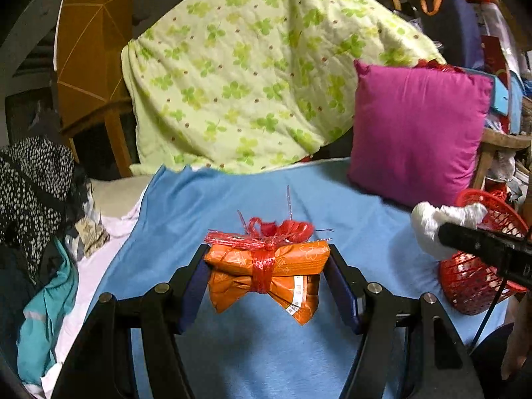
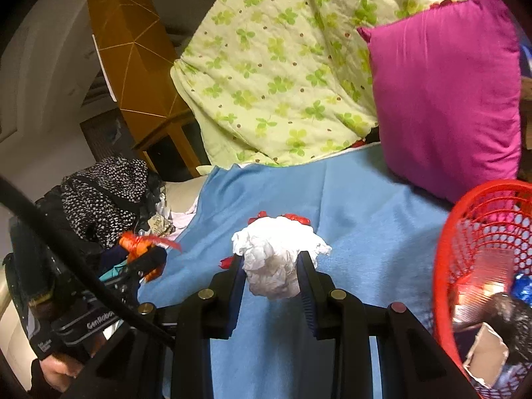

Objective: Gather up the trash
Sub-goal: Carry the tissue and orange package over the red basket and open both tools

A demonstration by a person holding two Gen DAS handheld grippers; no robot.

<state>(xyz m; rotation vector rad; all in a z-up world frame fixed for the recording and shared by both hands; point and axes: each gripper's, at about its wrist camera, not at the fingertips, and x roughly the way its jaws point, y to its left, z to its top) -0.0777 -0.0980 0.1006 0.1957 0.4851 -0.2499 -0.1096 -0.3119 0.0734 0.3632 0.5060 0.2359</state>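
Note:
My left gripper [image 1: 267, 259] is shut on an orange wrapped packet [image 1: 266, 274] tied with red plastic string, lifted above the blue sheet [image 1: 232, 206]. My right gripper [image 2: 272, 259] is shut on a crumpled white tissue wad [image 2: 276, 252], also held above the sheet. From the left wrist view that tissue wad [image 1: 432, 222] and the right gripper's black finger [image 1: 478, 242] show in front of a red mesh basket [image 1: 472, 279]. In the right wrist view the basket [image 2: 445, 266] stands at the right edge with paper, cardboard and foil scraps inside. The left gripper with its orange packet [image 2: 139, 249] appears at the left.
A magenta cushion [image 1: 419, 133] and a green clover-print quilt [image 1: 252, 66] lie behind the sheet. A heap of dark dotted clothes [image 1: 33, 179] and a teal garment [image 1: 46, 312] sit at the left. A brown wooden cabinet [image 2: 133, 60] stands beyond. Cluttered shelves fill the far right.

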